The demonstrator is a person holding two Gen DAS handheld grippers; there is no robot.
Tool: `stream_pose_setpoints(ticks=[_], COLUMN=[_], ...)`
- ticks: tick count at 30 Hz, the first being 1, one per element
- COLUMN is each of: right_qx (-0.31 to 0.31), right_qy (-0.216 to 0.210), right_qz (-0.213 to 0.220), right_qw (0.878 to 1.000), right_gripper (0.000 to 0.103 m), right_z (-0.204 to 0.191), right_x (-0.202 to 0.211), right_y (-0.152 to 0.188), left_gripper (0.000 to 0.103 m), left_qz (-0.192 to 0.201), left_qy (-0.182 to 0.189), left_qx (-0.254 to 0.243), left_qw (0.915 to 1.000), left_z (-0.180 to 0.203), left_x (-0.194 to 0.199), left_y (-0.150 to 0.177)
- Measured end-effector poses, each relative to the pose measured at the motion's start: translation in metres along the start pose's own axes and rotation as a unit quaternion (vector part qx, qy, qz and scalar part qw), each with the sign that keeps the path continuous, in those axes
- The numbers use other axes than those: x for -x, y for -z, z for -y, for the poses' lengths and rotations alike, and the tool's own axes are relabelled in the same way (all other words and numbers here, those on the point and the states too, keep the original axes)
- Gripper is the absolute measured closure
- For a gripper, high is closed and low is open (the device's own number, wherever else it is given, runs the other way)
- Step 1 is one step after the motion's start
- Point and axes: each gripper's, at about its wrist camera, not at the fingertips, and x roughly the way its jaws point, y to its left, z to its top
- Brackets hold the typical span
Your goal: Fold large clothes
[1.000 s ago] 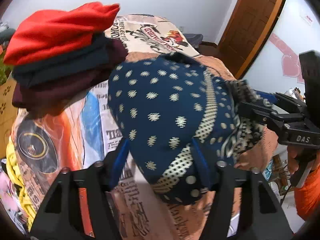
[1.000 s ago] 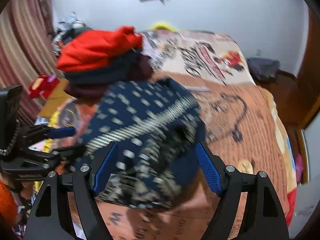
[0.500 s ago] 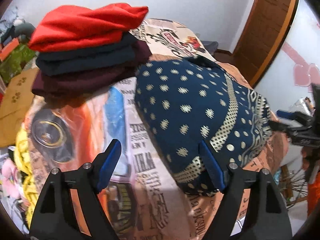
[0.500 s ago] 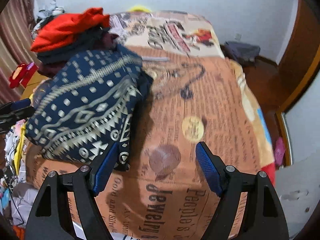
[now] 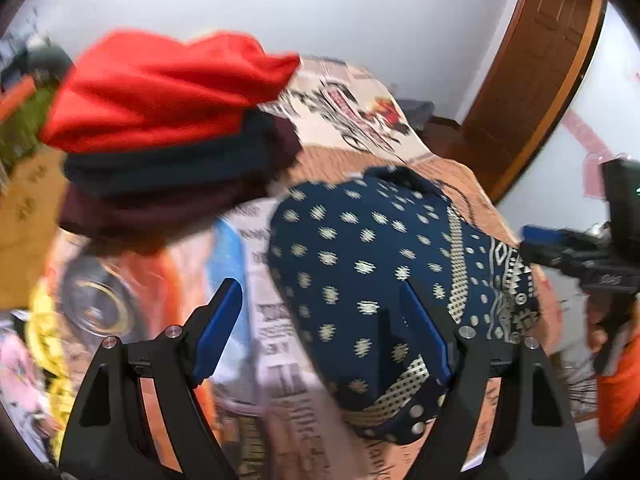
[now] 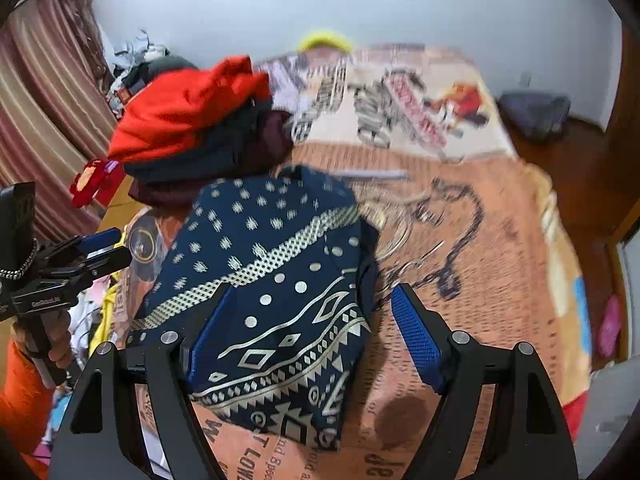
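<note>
- The left hand-held gripper has its blue-padded fingers spread wide, holding nothing; its right pad overlaps the folded navy garment with cream dots and geometric bands in the picture, contact unclear.
- The right hand-held gripper is likewise wide open and empty, above the garment's banded end.
- The garment lies on the bed's orange newsprint-patterned blanket, a stack of folded red, navy and maroon clothes at its ten o'clock.
- Only the left view shows the brown wooden door; only the right shows the striped curtain.
</note>
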Motion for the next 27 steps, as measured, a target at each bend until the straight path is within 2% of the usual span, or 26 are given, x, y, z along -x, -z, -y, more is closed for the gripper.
stream_pose_setpoints(ticks=[2, 5, 7, 11, 14, 18, 23, 27], right_qx=[-0.011, -0.017, -0.029, -0.064, -0.103, -0.113, -0.099, -0.095], right_qy=[0.008, -0.004, -0.023, -0.067, -0.12, -0.159, -0.175, -0.181], right_qz=[-0.033, -0.065, -0.08, -0.097, -0.113, -0.128, -0.148, -0.158], right_qw=[0.999, 0.998, 0.996, 0.991, 0.981, 0.972, 0.968, 0.966], right_gripper=[0.027, 0.027, 0.027, 0.027, 0.027, 0.027, 0.024, 0.024], right_z=[0.005, 0.01, 0.015, 0.03, 0.042, 0.043, 0.037, 0.035], right_x=[-0.02, -0.039, -0.047, -0.057, -0.07, -0.085, -0.101, -0.107], right_y=[0.002, 0.007, 0.008, 0.007, 0.004, -0.001, -0.01, -0.014], left_gripper=[0.023, 0.023, 0.022, 0.011, 0.004, 0.0, 0.0, 0.0], left_qz=[-0.03, -0.073, -0.085, -0.101, -0.108, -0.119, -0.125, -0.135], left_qy=[0.037, 0.089, 0.111, 0.143, 0.151, 0.165, 0.182, 0.204], left_qx=[0.027, 0.075, 0.097, 0.14, 0.153, 0.169, 0.19, 0.221], left_qw=[0.9985, 0.9905, 0.9854, 0.9746, 0.9706, 0.9644, 0.9567, 0.944], left_z=[-0.005, -0.014, -0.019, -0.028, -0.031, -0.033, -0.041, -0.049], left_x=[-0.016, -0.041, -0.053, -0.07, -0.08, -0.095, -0.108, -0.118], left_y=[0.0, 0.003, 0.006, 0.007, 0.005, 0.004, 0.004, 0.01])
